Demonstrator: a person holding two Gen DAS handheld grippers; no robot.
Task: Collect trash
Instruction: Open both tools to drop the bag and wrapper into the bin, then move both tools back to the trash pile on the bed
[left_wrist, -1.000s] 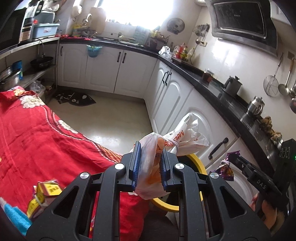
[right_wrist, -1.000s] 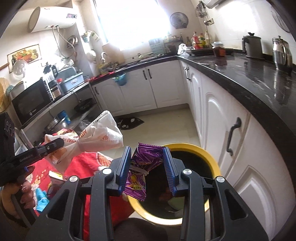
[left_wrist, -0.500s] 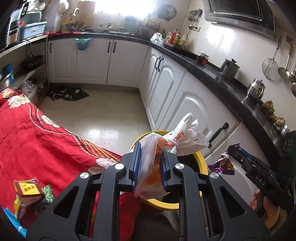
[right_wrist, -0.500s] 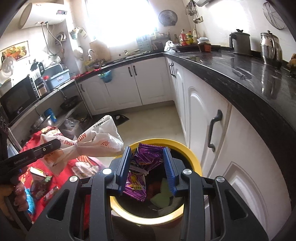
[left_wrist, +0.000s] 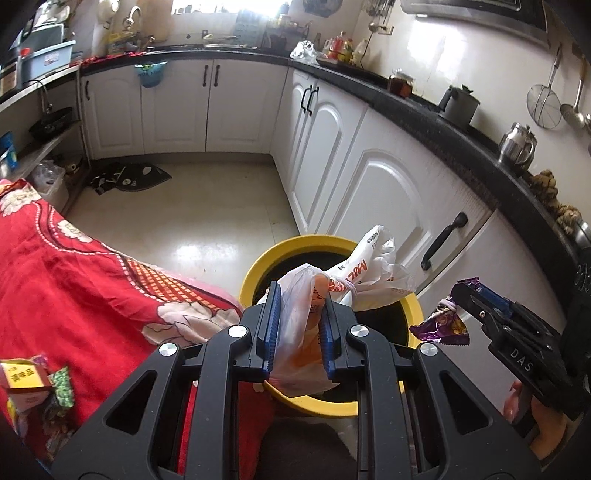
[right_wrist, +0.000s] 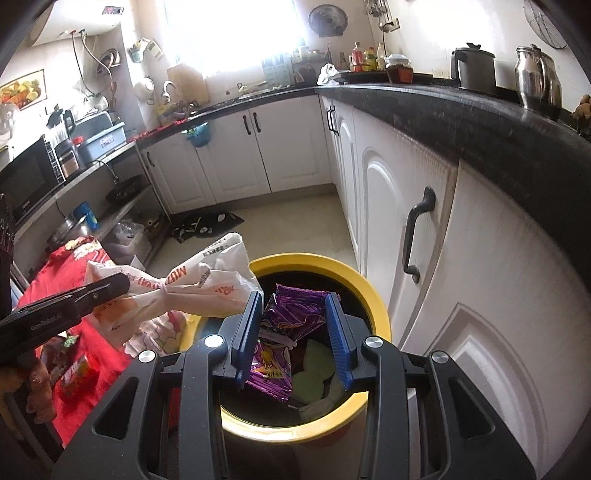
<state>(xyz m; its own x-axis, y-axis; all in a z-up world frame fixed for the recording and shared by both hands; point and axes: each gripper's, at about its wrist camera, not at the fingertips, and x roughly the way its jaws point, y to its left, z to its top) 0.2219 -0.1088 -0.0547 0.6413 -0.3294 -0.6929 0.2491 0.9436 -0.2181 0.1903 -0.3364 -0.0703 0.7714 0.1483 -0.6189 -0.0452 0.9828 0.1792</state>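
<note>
Wrapper (right_wrist: 284, 332) clamped in right hand-held gripper (right_wrist: 291, 332)

The right gripper (right_wrist: 291, 332), jaws clamped on a purple snack wrapper (right_wrist: 284, 332), hangs over the yellow-rimmed bin (right_wrist: 373, 306), while at left the left gripper (right_wrist: 110, 288) pinches a knotted white plastic bag (right_wrist: 207, 277).
</note>
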